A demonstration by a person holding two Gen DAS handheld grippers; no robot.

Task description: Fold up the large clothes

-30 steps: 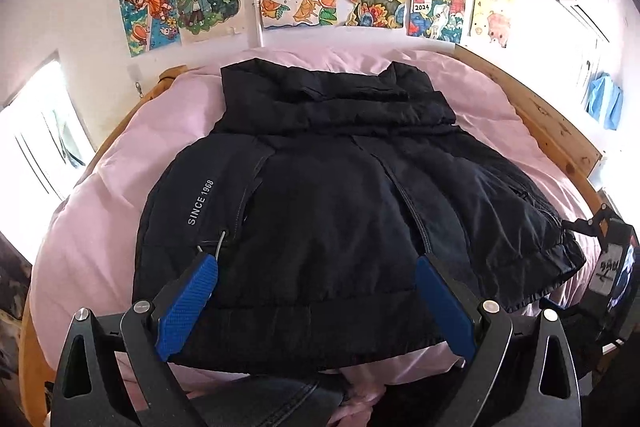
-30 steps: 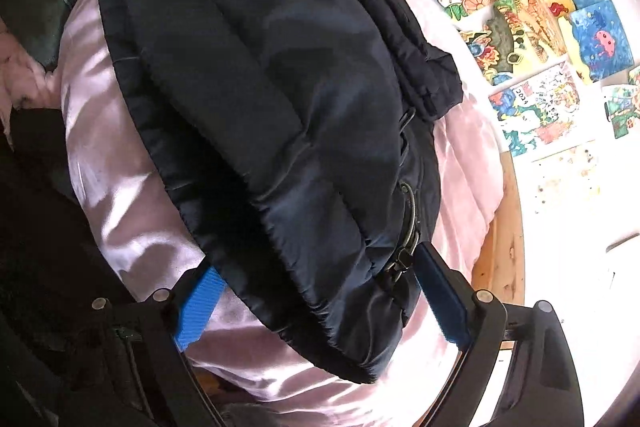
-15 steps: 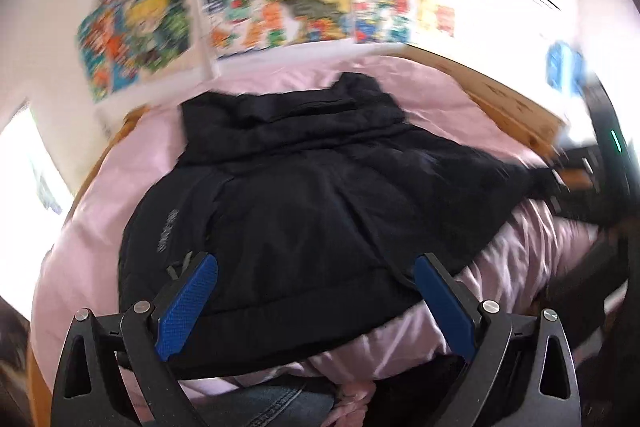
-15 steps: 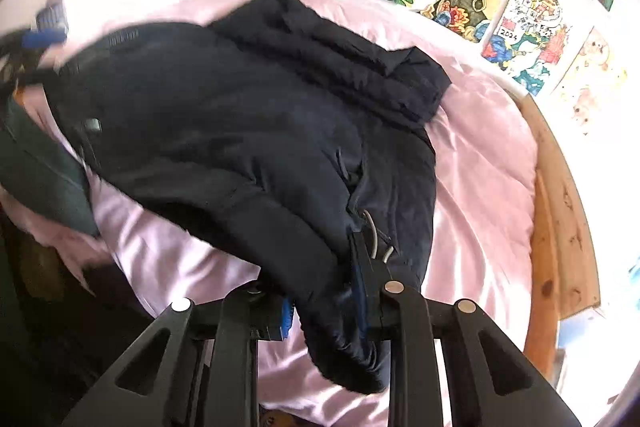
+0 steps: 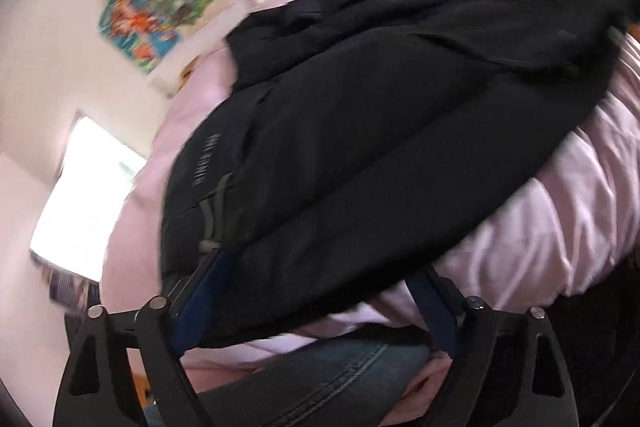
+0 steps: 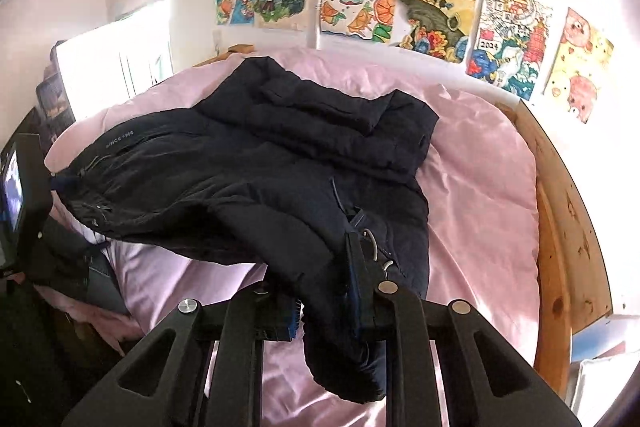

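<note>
Jaws of the left gripper stand wide and are closing, the black jacket hem between them at lower centre, spread over the pink bedding. Right gripper, bottom centre, is clenched and closing on the jacket's corner.

Home bedroom, pink-covered bed, wooden bed frame, children's drawings on wall
</note>
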